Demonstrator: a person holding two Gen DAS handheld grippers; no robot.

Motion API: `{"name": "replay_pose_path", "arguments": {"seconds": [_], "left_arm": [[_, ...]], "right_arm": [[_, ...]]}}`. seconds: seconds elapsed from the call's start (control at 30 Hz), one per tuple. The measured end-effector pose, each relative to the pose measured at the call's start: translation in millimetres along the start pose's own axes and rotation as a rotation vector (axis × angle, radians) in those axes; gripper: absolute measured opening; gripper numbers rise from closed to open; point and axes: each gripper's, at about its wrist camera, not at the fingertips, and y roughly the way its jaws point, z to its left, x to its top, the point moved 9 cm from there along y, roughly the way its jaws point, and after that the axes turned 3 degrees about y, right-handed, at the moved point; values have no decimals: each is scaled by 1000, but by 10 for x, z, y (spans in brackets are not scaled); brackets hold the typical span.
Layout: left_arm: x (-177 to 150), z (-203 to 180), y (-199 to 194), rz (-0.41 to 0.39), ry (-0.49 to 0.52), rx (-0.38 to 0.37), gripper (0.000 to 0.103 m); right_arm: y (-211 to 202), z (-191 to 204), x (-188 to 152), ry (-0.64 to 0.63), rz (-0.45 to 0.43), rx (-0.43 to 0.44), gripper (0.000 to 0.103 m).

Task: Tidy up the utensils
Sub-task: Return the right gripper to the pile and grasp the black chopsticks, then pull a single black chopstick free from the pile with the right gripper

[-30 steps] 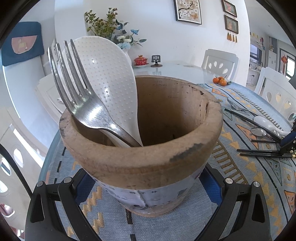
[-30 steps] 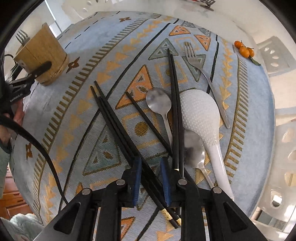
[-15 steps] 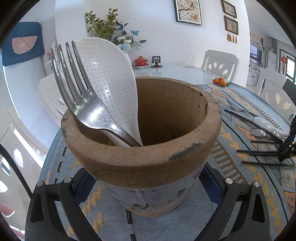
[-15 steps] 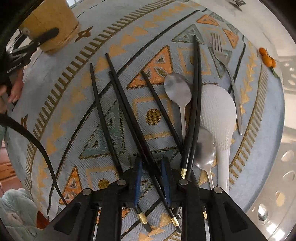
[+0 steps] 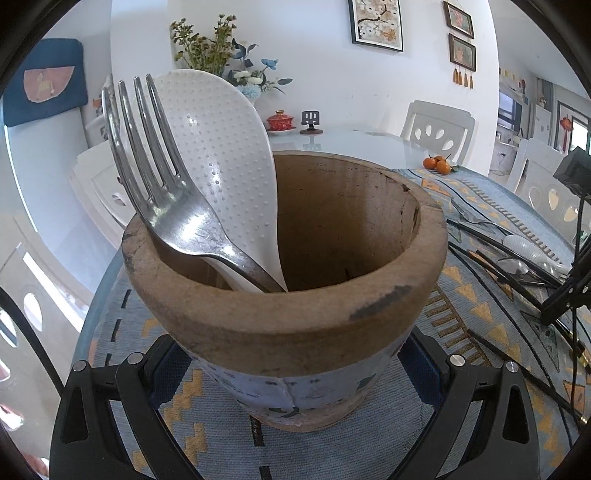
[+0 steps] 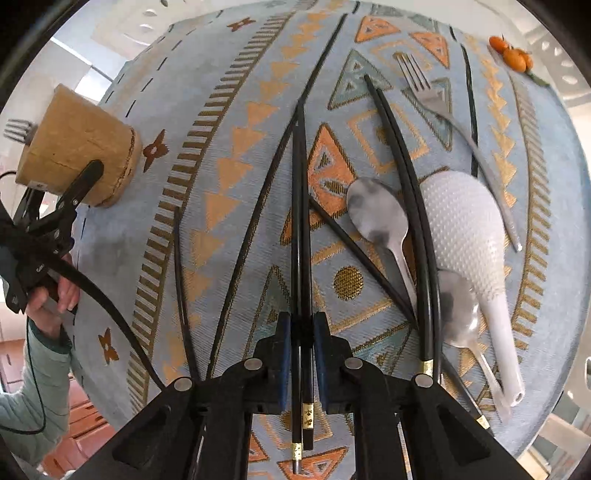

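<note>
Round table under a blue woven cloth (image 6: pixel 229 110) with orange triangles and gold bands. Landmark: the brown wooden utensil pot (image 5: pixel 284 295), standing on the cloth near its edge. White walls behind the pot, framed pictures (image 5: pixel 376 22), a vase of flowers (image 5: pixel 221 55), white chairs (image 5: pixel 436 125), a small red lidded cup (image 5: pixel 280 121).

In the pot: a steel fork (image 5: pixel 159 177) and a white dimpled rice paddle (image 5: pixel 218 155), both leaning on the rim; their lower ends are lost inside.

Left gripper (image 5: pixel 291 369) has one finger on either side of the pot's base; the contact itself is hidden behind the pot, so a firm grip cannot be confirmed.

Well away from the pot across the cloth, the right gripper (image 6: pixel 301 354) has just been closing; its blue pads are now clamped on a pair of black chopsticks (image 6: pixel 300 206) lying side by side. More loose chopsticks (image 6: pixel 402 173), two spoons (image 6: pixel 376 218), a second paddle (image 6: pixel 465 236) and a second fork (image 6: pixel 443 110) lie beyond, overlapping. Oranges (image 6: pixel 511 53) sit at the cloth's far edge.

A hand and pale green sleeve (image 6: pixel 40 369) beside the pot are cut off by the frame.
</note>
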Motion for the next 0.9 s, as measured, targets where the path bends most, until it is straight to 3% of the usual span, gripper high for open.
{"name": "replay_pose_path", "arguments": {"seconds": [0.23,0.37,0.5,0.6,0.67,0.7,0.9], "left_arm": [[6,14,0,-1,1,-1,100],[6,15,-1,-1,2,-1,100],[6,16,-2,-1,1,-1,100],[6,20,-1,-2,2,-1,100],[8,16,-1,-1,1,-2,100],[8,16,-1,-1,1,-2,100],[7,15,-1,-1,1,-1,100]], "right_arm": [[50,-180,201,52,25,28,12],[23,-120,527,17,17,2,16],[53,-9,812,-33,-8,-9,28],[115,55,941,-83,-40,-53,28],[124,86,1025,-91,-62,-79,20],[136,53,1057,-94,-72,-103,11],[19,-17,1117,-39,-114,-53,10]]}}
